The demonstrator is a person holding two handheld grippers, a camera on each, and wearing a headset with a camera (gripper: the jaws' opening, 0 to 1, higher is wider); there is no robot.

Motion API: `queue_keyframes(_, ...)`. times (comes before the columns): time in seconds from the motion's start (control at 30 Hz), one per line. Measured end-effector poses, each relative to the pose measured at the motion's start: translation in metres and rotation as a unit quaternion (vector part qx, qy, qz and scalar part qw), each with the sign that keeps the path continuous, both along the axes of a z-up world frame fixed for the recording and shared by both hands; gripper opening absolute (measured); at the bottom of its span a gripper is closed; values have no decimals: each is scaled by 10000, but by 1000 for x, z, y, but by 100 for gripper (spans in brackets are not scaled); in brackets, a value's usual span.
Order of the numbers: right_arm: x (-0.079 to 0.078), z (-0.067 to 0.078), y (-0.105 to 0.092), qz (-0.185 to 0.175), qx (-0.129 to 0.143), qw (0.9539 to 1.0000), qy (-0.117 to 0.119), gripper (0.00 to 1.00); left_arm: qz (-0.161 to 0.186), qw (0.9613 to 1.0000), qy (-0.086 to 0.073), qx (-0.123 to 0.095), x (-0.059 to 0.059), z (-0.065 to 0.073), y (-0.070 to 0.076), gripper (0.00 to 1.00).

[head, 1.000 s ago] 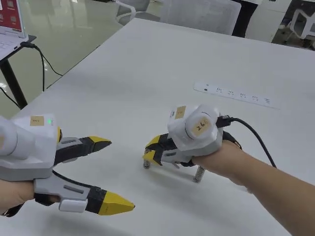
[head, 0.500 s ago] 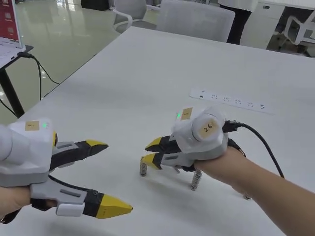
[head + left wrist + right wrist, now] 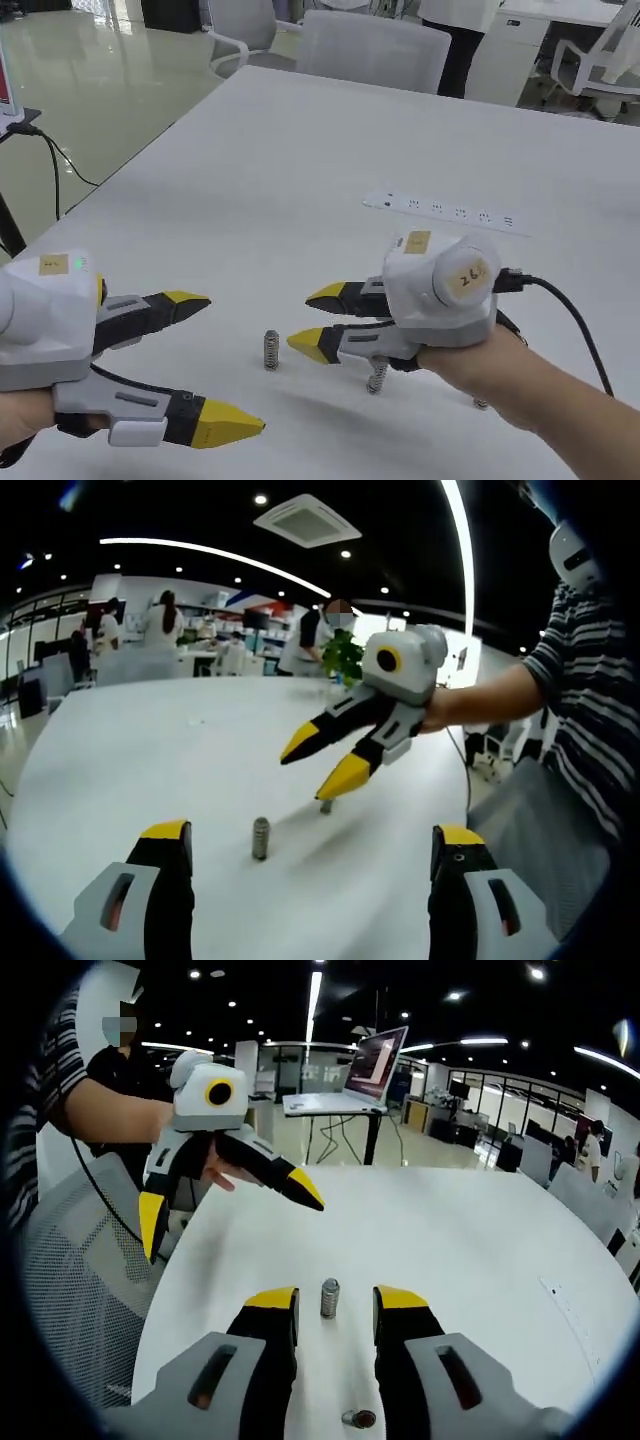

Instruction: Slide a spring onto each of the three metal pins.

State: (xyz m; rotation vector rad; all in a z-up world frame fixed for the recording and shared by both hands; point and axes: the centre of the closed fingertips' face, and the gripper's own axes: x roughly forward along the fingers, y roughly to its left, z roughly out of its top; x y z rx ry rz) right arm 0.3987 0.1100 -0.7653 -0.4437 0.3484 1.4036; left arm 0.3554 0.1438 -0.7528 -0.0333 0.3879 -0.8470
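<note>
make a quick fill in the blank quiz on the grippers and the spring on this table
1. The left gripper and the right gripper both have their jaws ___.
2. Their jaw tips are coloured ___.
3. A spring stands ___ on the white table, apart from both grippers.

Missing words: open; yellow; upright

White bench [image 3: 300, 150], plain matt top. Standing directly on it toward the near side are recorded an upright spring [image 3: 270, 350] and, near it to the right, a second spring [image 3: 377, 376], also upright. A white power strip [image 3: 445, 211] is laid flat farther back, sockets upward.
</note>
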Motion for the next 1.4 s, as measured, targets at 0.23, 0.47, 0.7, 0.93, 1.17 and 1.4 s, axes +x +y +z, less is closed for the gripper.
queue_keyframes(0.23,-4,-1,-28,-295,141,9995,43,40,32,9999,-61,-83,5,6,-4,98)
queue_keyframes(0.47,-7,1,-57,-635,384,9972,91,54,-18,10000,-60,-49,4,5,-8,98)
queue_keyframes(0.7,-7,6,-86,-1083,614,9922,85,73,18,9999,-107,-63,4,7,-8,98)
queue_keyframes(0.93,-8,5,-132,-1632,704,9841,37,84,38,9999,-113,-32,3,7,-6,98)
queue_keyframes(1.17,-10,2,-176,-2169,863,9722,172,90,50,9999,-128,16,1,8,-5,98)
queue_keyframes(1.4,-18,-3,-195,-2411,863,9664,226,93,96,9997,-200,56,-1,12,-3,98)
